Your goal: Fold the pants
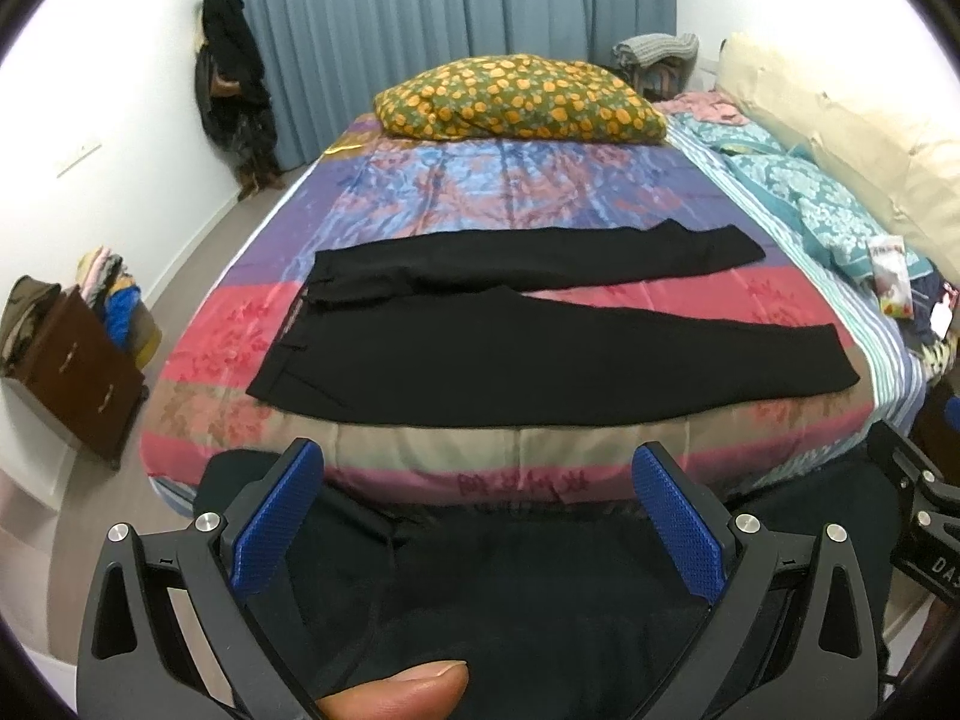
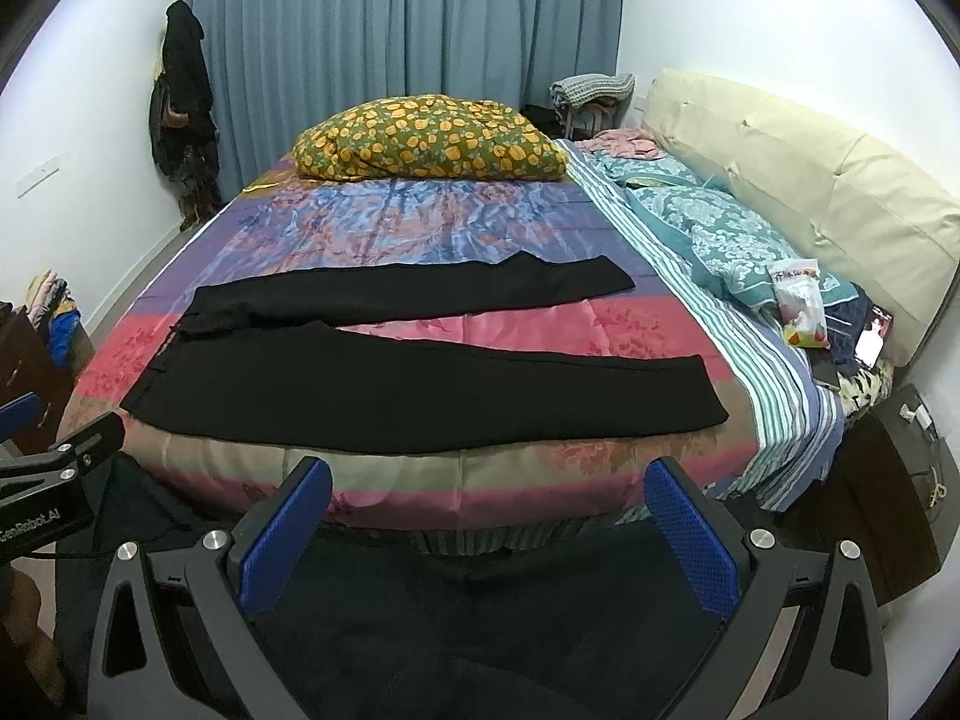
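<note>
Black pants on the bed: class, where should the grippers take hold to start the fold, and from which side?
Grip the near leg of the black pants: left gripper at the waistband corner, right gripper at the hem. Come from the near bed edge, low. The pants lie flat, legs splayed, so that leg likely folds onto the far leg.

Read "GeoRobot.AI" in white on the left gripper (image 2: pixel 36 480) body; "DA" on the right gripper (image 1: pixel 924 516) body. Packet (image 2: pixel 801 306) print illegible.
</note>
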Available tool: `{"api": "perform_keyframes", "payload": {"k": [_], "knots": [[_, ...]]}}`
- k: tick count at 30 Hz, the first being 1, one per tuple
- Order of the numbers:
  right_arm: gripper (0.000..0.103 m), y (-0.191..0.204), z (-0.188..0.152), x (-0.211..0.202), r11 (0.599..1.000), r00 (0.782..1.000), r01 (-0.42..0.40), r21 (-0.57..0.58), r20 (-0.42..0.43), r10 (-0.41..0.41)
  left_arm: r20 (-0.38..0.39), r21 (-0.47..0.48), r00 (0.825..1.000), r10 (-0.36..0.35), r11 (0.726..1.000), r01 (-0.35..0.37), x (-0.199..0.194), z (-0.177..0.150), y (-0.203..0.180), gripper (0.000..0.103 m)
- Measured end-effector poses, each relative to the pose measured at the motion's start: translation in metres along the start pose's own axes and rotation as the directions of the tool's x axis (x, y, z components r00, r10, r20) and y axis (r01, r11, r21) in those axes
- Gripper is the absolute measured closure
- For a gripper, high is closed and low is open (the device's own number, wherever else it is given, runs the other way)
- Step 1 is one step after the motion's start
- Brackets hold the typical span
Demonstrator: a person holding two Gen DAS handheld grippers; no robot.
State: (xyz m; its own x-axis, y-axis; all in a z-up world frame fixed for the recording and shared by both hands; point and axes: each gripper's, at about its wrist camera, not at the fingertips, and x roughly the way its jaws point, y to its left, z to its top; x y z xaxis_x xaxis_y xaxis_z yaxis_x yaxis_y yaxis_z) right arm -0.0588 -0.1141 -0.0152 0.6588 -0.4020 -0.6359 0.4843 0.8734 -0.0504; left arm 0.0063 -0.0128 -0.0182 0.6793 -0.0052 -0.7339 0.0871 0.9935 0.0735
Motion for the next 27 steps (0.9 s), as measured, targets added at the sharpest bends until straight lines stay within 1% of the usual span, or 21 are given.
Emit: {"api": "perform_keyframes", "payload": {"k": [5, 16, 27], "knots": [[0.000, -0.0011, -0.0007, 0.0005, 1.000, 1.000, 0.028, 0.001, -0.002, -0.028, -0.001, 0.009, 1.000, -0.005, 1.000, 0.005, 0.0004, -0.0018, -0.0015, 0.000], [0.000, -0.0005, -0.0022, 0.0035, 0.998, 0.998, 0.059, -0.006, -0.014, -0.059, -0.001, 0.009, 1.000, -0.016, 1.000, 0.016, 0.0009, -0.0025, -0.0035, 0.000], [0.000, -0.0002, -0.0022, 0.0042, 0.998, 0.998, 0.055, -0.012, -0.016, -0.055, 0.005, 0.009, 1.000, -0.013, 1.000, 0.013, -0.0008, -0.0017, -0.0036, 0.000]]}}
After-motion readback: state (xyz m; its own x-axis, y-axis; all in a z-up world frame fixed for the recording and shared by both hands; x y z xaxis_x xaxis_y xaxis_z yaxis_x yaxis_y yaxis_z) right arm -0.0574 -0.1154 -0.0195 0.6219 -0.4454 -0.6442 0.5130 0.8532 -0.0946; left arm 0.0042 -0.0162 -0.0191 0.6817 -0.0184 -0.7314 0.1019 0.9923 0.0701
